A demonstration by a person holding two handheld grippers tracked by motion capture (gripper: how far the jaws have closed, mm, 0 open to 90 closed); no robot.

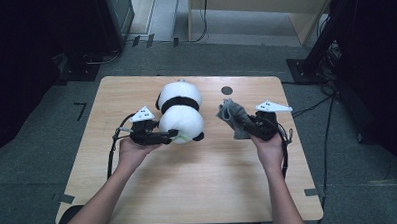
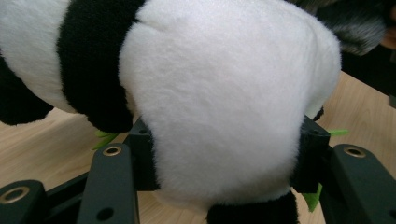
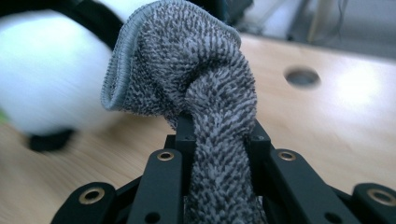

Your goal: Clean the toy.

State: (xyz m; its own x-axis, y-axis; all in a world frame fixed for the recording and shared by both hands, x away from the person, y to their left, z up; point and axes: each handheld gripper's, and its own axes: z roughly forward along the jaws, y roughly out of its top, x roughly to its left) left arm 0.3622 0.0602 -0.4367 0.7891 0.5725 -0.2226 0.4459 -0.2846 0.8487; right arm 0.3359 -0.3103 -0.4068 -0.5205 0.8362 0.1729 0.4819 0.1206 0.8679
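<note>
My left gripper (image 1: 173, 136) clamps its jaws, palm beneath; my right gripper (image 1: 243, 121) is pinched tight, both forearms reaching forward, well apart.

A plush panda (image 1: 180, 112), white with a black band round its middle and black limbs, lies on the desk (image 1: 189, 187) just left of centre in the high view, a green scrap at its lower end. A grey terry cloth (image 1: 232, 118), bunched and twisted, stands right of centre, well apart from it.
</note>
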